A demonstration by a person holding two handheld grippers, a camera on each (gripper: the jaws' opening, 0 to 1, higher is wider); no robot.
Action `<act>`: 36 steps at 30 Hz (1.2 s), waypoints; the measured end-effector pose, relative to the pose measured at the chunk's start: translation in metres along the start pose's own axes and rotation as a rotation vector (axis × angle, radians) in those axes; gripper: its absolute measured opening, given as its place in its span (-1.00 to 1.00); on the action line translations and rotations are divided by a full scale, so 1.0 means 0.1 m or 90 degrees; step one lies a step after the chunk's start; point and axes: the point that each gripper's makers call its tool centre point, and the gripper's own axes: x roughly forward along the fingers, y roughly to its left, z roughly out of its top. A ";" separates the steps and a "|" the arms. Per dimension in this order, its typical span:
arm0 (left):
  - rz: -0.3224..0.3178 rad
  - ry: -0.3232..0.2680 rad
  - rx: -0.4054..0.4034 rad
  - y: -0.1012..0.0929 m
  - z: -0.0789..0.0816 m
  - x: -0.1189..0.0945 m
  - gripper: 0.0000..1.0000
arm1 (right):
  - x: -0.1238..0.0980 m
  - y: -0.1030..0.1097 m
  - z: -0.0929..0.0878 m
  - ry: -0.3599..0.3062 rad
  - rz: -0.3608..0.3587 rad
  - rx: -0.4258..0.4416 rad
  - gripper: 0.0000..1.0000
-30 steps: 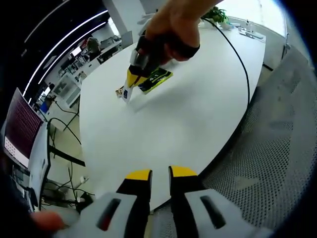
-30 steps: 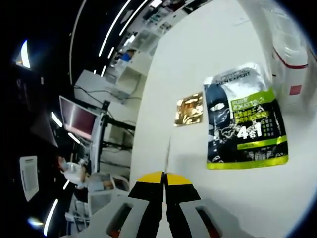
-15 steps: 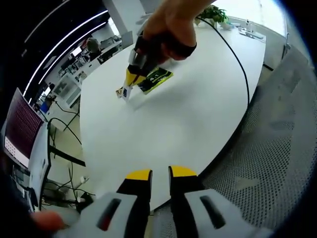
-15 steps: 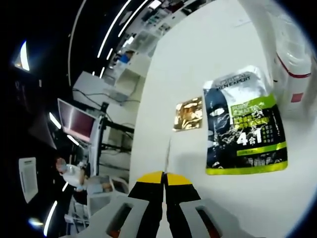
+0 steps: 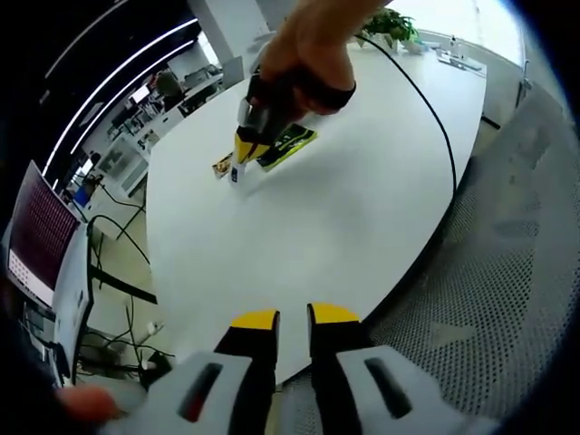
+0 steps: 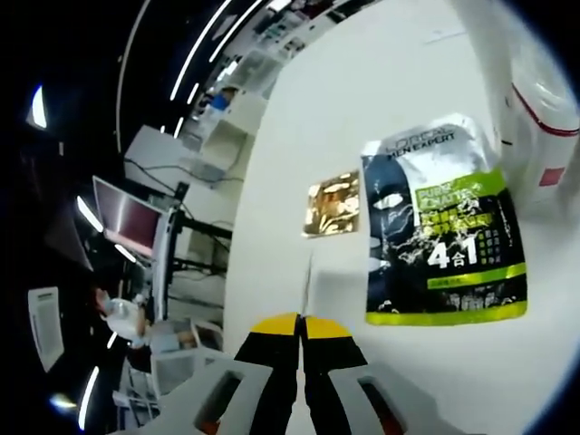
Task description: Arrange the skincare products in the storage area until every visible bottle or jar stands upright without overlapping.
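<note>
Table [image 5: 344, 199] carried the pouch [image 5: 288, 145] near its far edge; the left gripper [image 5: 293, 319] hung off the near edge, slightly parted, empty. Right gripper [image 6: 300, 323] clenched a thin sheet [image 6: 309, 283] beside the pouch [image 6: 439, 236] and gold sachet [image 6: 329, 204].

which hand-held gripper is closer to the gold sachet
Right. The right hand-held gripper hovers right beside the gold sachet on the white table; the left hand-held gripper hangs back at the table's near edge, well away from it.
</note>
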 end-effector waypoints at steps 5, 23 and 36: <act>0.000 0.002 0.000 0.00 0.00 0.00 -0.86 | 0.08 -0.02 0.00 0.006 -0.011 -0.001 -1.00; 0.001 0.004 0.000 0.00 -0.01 0.00 -0.88 | 0.12 -0.10 -0.03 0.006 -0.040 0.014 -1.00; 0.002 0.003 0.001 0.01 -0.01 0.00 -0.88 | 0.09 -0.15 -0.06 0.002 -0.060 0.028 -0.80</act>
